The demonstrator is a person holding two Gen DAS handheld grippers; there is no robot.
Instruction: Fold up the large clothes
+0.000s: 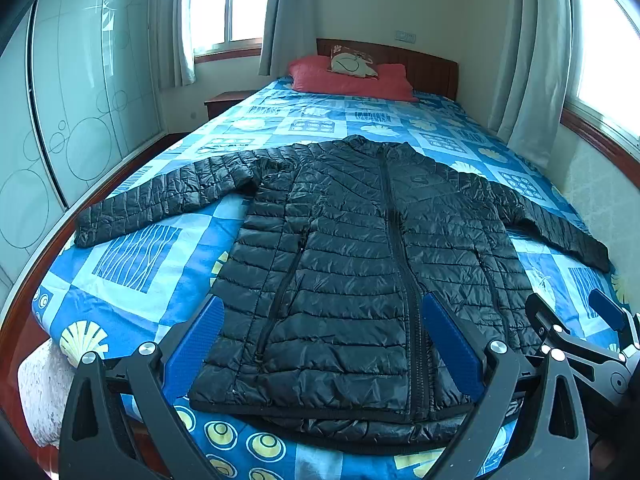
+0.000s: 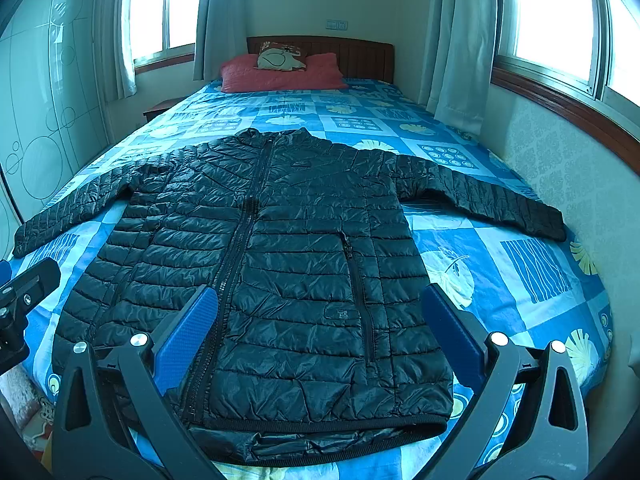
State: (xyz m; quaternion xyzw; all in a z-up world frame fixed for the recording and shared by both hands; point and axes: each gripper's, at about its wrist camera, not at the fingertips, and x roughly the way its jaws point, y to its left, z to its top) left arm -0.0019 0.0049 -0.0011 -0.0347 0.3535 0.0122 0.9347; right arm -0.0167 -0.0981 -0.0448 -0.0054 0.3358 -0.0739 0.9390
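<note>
Patterned bed (image 1: 132, 264): quilted black jacket (image 1: 352, 264) flat (sleeves spread), grippers wide

Bedroom surroundings, daylight.
Blue patterned bedspread (image 1: 132, 256) over bed; red pillow (image 2: 280, 74) and small cushion (image 2: 280, 56) against wooden headboard (image 2: 360, 56); grey curtains (image 1: 524, 60); wardrobe (image 1: 80, 80) on left.
</note>
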